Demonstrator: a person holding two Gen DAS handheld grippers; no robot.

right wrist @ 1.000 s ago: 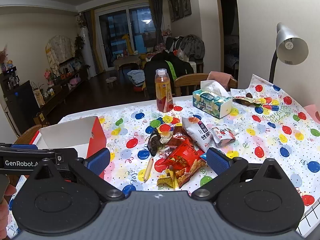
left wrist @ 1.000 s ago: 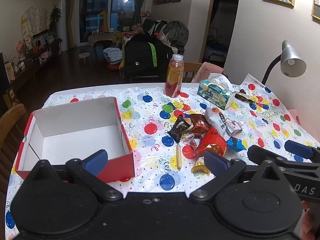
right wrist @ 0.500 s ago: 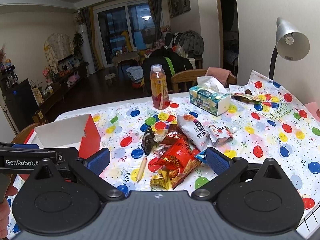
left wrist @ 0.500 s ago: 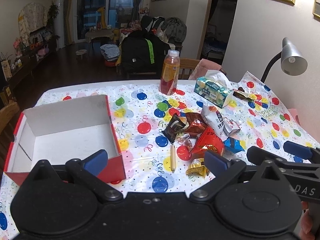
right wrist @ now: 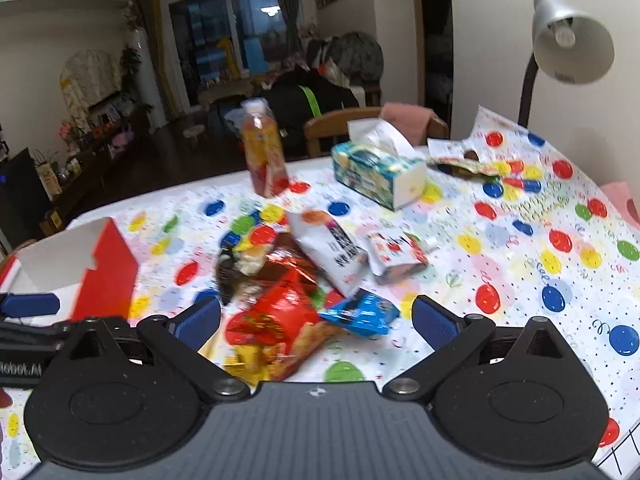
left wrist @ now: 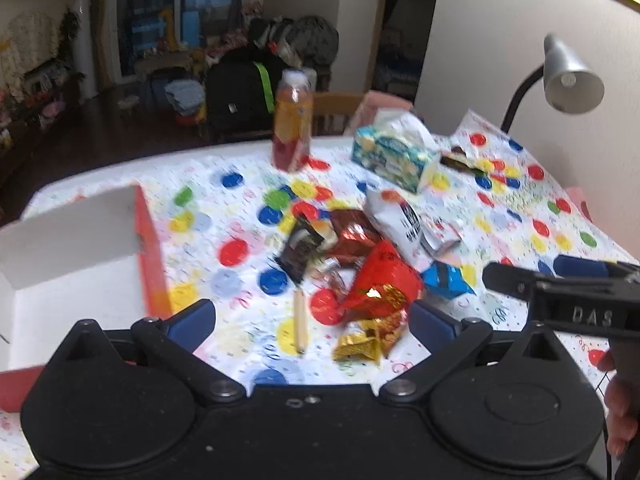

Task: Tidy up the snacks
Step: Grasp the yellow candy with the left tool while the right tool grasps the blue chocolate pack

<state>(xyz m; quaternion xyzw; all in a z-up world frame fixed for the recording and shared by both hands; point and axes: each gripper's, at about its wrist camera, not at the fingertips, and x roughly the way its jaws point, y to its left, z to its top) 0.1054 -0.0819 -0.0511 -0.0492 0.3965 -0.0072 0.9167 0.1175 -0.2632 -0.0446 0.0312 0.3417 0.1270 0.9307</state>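
Observation:
A heap of snack packets lies mid-table: a red bag (left wrist: 384, 284) (right wrist: 276, 316), a white bag (left wrist: 400, 220) (right wrist: 332, 252), a blue packet (left wrist: 448, 280) (right wrist: 360, 314), a brown packet (left wrist: 352, 236), a dark packet (left wrist: 300, 252), a gold wrapper (left wrist: 360, 344) and a thin stick (left wrist: 300, 320). An open red box (left wrist: 148, 240) (right wrist: 108, 272) with white inside stands to the left. My left gripper (left wrist: 310, 322) hangs open above the stick and the gold wrapper. My right gripper (right wrist: 316, 320) stands open over the red bag. Neither holds anything.
An orange drink bottle (left wrist: 292, 128) and a tissue box (left wrist: 392, 156) stand at the back of the balloon-print tablecloth (right wrist: 520, 248). A grey desk lamp (right wrist: 568, 40) rises at the right. A wooden chair (right wrist: 336, 128) sits behind the table. A hand (left wrist: 620, 400) shows at the right edge.
Both grippers have moved forward and to the right towards the snack heap, which looms larger. The box has slid to the left of both views. Both stay open.

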